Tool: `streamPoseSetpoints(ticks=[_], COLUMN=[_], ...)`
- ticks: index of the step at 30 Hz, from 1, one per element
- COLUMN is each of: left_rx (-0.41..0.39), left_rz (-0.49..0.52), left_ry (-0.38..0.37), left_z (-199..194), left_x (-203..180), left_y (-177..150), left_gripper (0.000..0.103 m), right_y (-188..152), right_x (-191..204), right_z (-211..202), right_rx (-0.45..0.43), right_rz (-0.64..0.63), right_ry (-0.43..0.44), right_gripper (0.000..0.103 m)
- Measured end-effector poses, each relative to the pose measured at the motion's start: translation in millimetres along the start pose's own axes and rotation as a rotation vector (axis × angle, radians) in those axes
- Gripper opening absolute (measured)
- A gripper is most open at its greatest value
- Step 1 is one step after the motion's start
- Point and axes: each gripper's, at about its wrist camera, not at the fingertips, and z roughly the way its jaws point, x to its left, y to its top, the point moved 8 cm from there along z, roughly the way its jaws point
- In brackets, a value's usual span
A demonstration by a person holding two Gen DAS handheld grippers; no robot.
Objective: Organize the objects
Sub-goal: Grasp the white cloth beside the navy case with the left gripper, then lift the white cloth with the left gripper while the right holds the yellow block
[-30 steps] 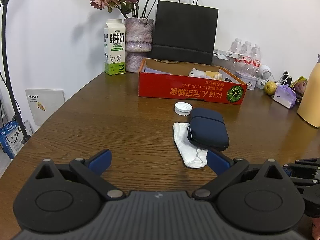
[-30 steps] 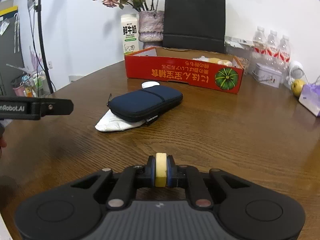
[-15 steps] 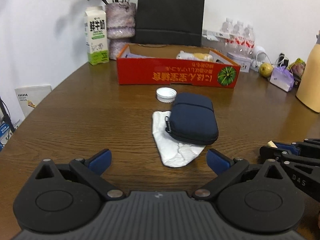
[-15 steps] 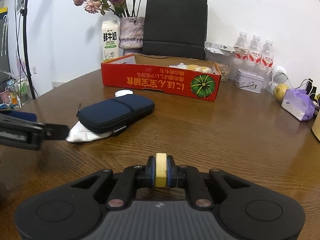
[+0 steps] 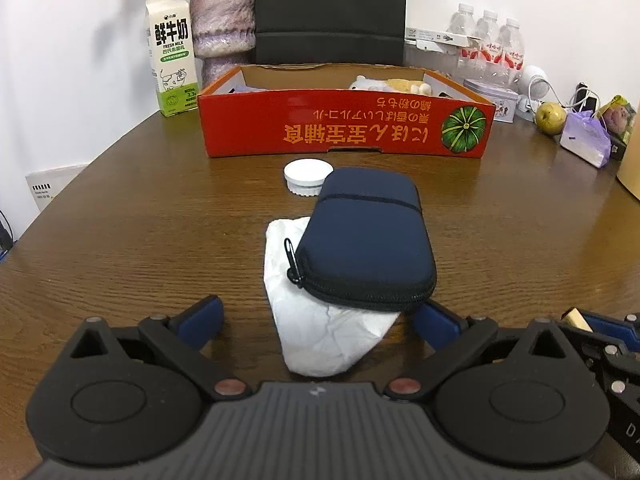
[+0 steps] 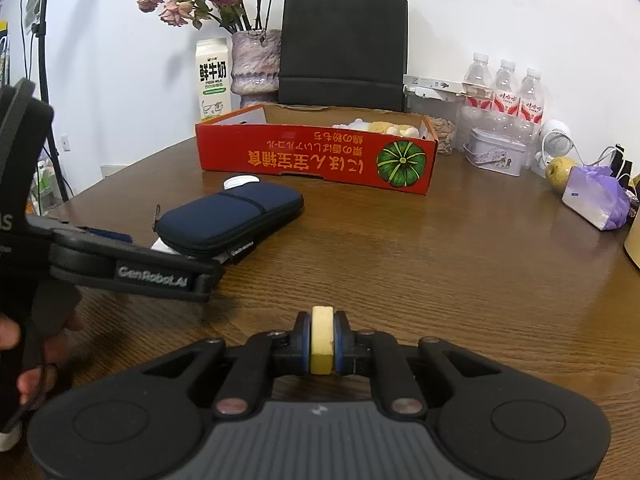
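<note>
A dark blue zip pouch (image 5: pixel 370 240) lies on a crumpled white cloth (image 5: pixel 320 336) on the brown table; the pouch also shows in the right wrist view (image 6: pixel 230 218). A white lid (image 5: pixel 307 176) sits just behind it. My left gripper (image 5: pixel 316 320) is open, its blue fingertips either side of the cloth's near end, just short of the pouch. My right gripper (image 6: pixel 323 340) is shut on a small yellow block (image 6: pixel 322 338), to the right of the left gripper and above the table.
A red cardboard box (image 5: pixel 344 128) with soft toys stands behind the pouch. A milk carton (image 5: pixel 172 54), vase (image 5: pixel 222 26) and black paper bag (image 5: pixel 330 12) line the wall. Water bottles (image 6: pixel 508 92), a tin (image 6: pixel 496 152), a pear (image 6: pixel 560 170) and a purple bag (image 6: pixel 596 200) stand at right.
My left gripper has moved forward toward the pouch and cloth, staying open. My right gripper has kept hold of the yellow block; the left gripper now looms larger in its view.
</note>
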Motion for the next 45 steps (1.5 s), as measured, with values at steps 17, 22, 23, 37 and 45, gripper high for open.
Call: streamPoseSetpoints(ticks=[17,22,23,37,45], left_rx=[-0.096,-0.128,-0.134,-0.279,-0.206], left_rz=[0.103,0.137,0.142,0.174,0.144], left_ry=[-0.011,0.012,0.014,-0.010,0.016], left_z=[-37,-56,-60,-117,-113], left_x=[9,26,29,39,65], left_y=[-6,-12,-14,-9,-38], left_gripper=[0.043,0.042,0.041,0.040,0.040], right_y=[0,-1,-1,-1,0], right_x=[-5,-5,-5,-7,-8], right_z=[1,1,1,1,0], right_rx=[0.003,-0.001,0.000,0.006,-0.003], right_rz=[0.022,0.023,0.024,0.040,0.044], right_ry=[-0.010,-0.012,-0.013,-0.028,-0.042], right_gripper=[0.011,0.011,0.011,0.011,0.011])
